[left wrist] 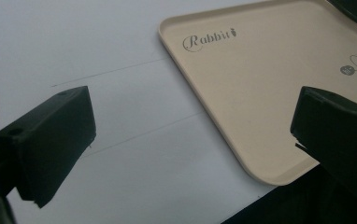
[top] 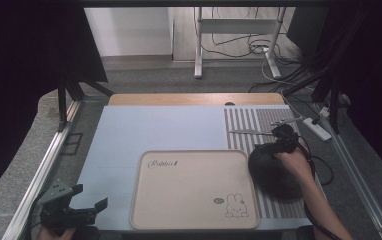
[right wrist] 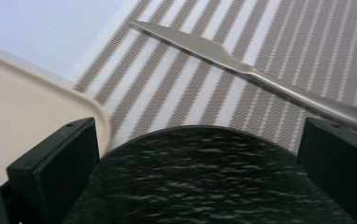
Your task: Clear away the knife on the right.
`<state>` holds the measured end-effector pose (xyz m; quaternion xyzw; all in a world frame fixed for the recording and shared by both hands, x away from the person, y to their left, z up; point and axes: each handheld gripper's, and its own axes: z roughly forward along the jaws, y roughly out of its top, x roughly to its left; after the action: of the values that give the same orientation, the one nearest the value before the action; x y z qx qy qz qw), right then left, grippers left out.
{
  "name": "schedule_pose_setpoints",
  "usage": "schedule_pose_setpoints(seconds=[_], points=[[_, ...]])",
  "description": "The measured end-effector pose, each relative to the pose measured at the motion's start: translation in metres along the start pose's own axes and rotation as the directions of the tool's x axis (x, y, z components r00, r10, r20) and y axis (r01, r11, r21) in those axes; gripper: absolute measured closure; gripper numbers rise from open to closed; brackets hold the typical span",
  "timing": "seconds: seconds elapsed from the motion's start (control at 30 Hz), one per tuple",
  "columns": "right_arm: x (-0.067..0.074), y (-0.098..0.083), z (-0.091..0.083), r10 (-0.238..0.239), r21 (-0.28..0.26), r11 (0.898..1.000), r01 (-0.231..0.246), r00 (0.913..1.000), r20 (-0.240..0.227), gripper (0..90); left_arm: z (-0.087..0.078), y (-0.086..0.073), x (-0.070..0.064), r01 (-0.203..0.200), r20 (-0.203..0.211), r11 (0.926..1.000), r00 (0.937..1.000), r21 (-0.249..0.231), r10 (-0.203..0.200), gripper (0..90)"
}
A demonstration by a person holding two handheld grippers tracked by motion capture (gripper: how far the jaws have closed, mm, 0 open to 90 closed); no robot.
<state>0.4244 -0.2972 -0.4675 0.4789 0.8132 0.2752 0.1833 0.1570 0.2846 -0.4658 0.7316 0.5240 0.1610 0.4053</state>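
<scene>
A beige tray (top: 179, 200) printed "Rabbit" with a bunny drawing lies empty on the pale blue table top, near its front edge. To its right a dark textured plate (top: 271, 175) rests on a striped placemat (top: 244, 125). A metal knife (top: 251, 132) lies on the mat beyond the plate. My right gripper (top: 284, 135) hovers over the plate's far rim, open, with the plate (right wrist: 204, 182) showing between its wide jaws and the knife (right wrist: 242, 70) ahead. My left gripper (top: 90, 196) is open at the front left corner; its view (left wrist: 190, 140) looks across bare table toward the tray (left wrist: 260, 84).
A wooden strip (top: 194, 99) runs along the table's far edge. A white power strip (top: 316, 129) and cables lie off the right side. Metal frame rails (top: 44, 165) flank the table. Desk legs (top: 198, 45) stand on the floor behind.
</scene>
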Motion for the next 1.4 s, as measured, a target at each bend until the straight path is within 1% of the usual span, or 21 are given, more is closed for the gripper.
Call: schedule_pose_setpoints(seconds=[0.1,0.2,0.47,0.53,0.6,0.7,0.87,0.93,0.97,1.0,1.03,1.07,1.1,1.13,1.17,1.2,1.23,1.27,1.33,1.4], points=[[-0.003,0.004,0.004,0.003,0.012,1.000,-0.004,0.9999,0.014,0.0,0.000,0.000,0.000,0.002,0.000,1.0000,1.0000,0.001,-0.002,0.2],[-0.007,0.008,0.007,0.029,0.014,0.999,-0.029,0.9995,0.013,0.0,0.000,0.000,0.000,0.005,0.000,1.0000,1.0000,0.000,-0.005,0.2],[-0.016,0.021,0.016,0.063,0.019,0.998,-0.063,0.9980,0.009,0.0,0.000,0.000,0.001,0.008,0.002,1.0000,1.0000,0.001,-0.008,0.2],[-0.019,0.024,0.020,0.067,0.023,0.997,-0.067,0.9976,0.016,0.0,0.000,0.000,0.001,0.008,0.002,1.0000,1.0000,0.001,-0.008,0.2],[-0.021,0.025,0.023,0.070,0.028,0.997,-0.070,0.9974,0.016,0.0,0.000,0.000,0.001,0.009,0.002,1.0000,1.0000,0.001,-0.009,0.2],[-0.023,0.028,0.030,0.063,0.044,0.997,-0.064,0.9975,0.032,0.0,0.000,0.000,0.001,0.009,0.002,1.0000,1.0000,0.000,-0.009,0.2],[-0.027,0.030,0.037,0.064,0.056,0.996,-0.066,0.9972,0.037,0.0,0.000,0.000,0.001,0.009,0.002,1.0000,1.0000,0.000,-0.009,0.2],[-0.028,0.031,0.041,0.049,0.063,0.997,-0.052,0.9980,0.038,0.0,0.000,0.000,0.001,0.010,0.003,1.0000,0.9999,0.001,-0.010,0.2],[-0.029,0.032,0.042,0.032,0.060,0.998,-0.033,0.9990,0.032,3.8,0.000,0.000,0.001,0.011,0.003,0.9999,0.9999,0.002,-0.011,0.2],[-0.029,0.032,0.042,0.032,0.060,0.998,-0.033,0.9990,0.032,3.8,0.000,0.000,0.001,0.011,0.003,0.9999,0.9999,0.002,-0.011,0.2],[-0.030,0.033,0.043,0.024,0.053,0.998,-0.025,0.9994,0.025,8.0,0.000,0.000,0.001,0.010,0.003,0.9999,0.9999,0.002,-0.010,0.2],[-0.030,0.034,0.043,0.021,0.051,0.998,-0.022,0.9995,0.022,11.6,0.000,0.000,0.001,0.009,0.003,1.0000,1.0000,0.002,-0.009,0.2],[-0.031,0.035,0.043,0.017,0.052,0.998,-0.018,0.9997,0.019,17.4,0.000,0.000,0.001,0.009,0.002,1.0000,1.0000,0.003,-0.009,0.2],[-0.032,0.035,0.043,0.016,0.052,0.999,-0.017,0.9997,0.018,21.5,0.000,0.000,0.001,0.009,0.002,1.0000,1.0000,0.003,-0.009,0.2],[-0.032,0.035,0.043,0.016,0.052,0.999,-0.017,0.9997,0.018,21.5,0.000,0.000,0.001,0.008,0.002,1.0000,1.0000,0.003,-0.008,0.2],[-0.034,0.037,0.043,0.020,0.049,0.999,-0.020,0.9998,0.008,25.4,0.000,0.000,0.001,0.009,0.002,1.0000,1.0000,0.003,-0.009,0.2],[-0.037,0.040,0.044,0.025,0.062,0.998,-0.024,0.9996,-0.012,37.0,0.000,0.000,0.001,0.009,0.003,1.0000,1.0000,0.003,-0.009,0.2],[-0.038,0.041,0.046,0.021,0.066,0.998,-0.020,0.9997,-0.013,40.2,0.000,0.000,0.001,0.009,0.003,1.0000,1.0000,0.003,-0.009,0.2],[-0.040,0.043,0.049,0.019,0.073,0.997,-0.017,0.9996,-0.020,50.6,0.000,0.000,0.001,0.009,0.003,1.0000,1.0000,0.003,-0.009,0.2],[-0.043,0.045,0.052,0.006,0.076,0.997,-0.005,0.9997,-0.023,58.8,0.000,0.000,0.001,0.009,0.003,0.9999,1.0000,0.005,-0.009,0.2]])
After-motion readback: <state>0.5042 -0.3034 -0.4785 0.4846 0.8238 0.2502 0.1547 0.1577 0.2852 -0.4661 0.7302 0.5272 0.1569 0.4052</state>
